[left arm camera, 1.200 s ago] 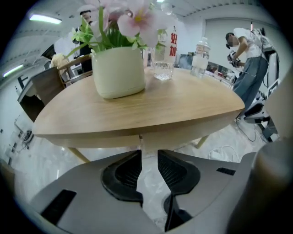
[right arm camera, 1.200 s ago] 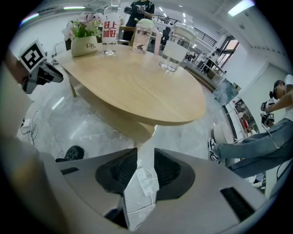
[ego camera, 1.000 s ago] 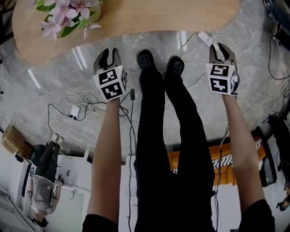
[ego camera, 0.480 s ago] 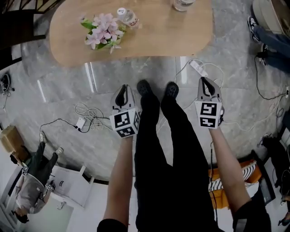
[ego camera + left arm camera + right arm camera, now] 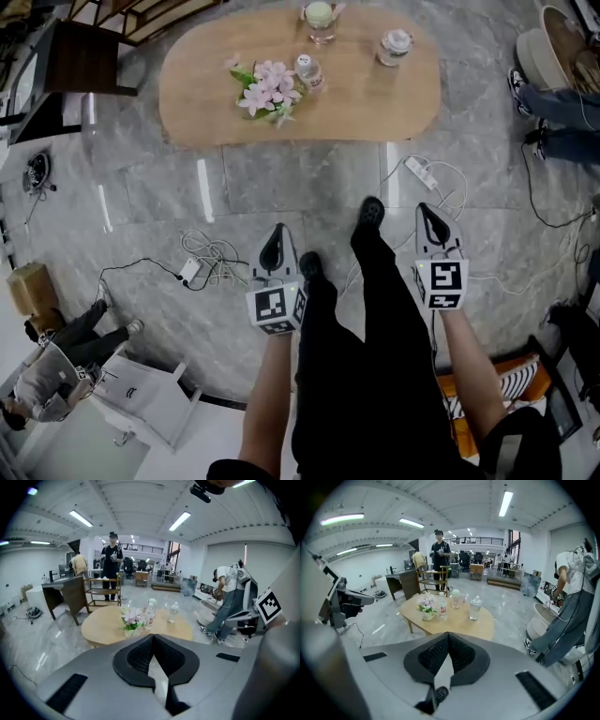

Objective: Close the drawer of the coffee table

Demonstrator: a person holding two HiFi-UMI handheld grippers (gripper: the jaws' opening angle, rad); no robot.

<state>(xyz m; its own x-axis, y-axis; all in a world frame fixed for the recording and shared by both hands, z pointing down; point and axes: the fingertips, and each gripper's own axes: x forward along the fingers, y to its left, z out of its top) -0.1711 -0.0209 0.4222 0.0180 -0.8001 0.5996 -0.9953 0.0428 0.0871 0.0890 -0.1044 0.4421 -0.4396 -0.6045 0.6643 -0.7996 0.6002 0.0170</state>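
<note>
The oval wooden coffee table stands at the top of the head view, a stride of floor away from both grippers; no drawer shows in any view. Pink flowers, a bottle and two glass jars stand on it. My left gripper hangs over the marble floor beside the person's left leg, jaws closing to meeting tips with nothing between them. My right gripper is likewise shut and empty by the right leg. Both gripper views look over shut jaws toward the table.
A white power strip and cables lie on the floor before the right gripper. A charger with tangled wires lies left of the left gripper. A dark chair stands beyond the table's left end. Other people are at the right edge and lower left.
Both grippers have risen and drawn back from the table edge, and their jaws have come together. The person's feet have stepped back, so the whole table now shows.
</note>
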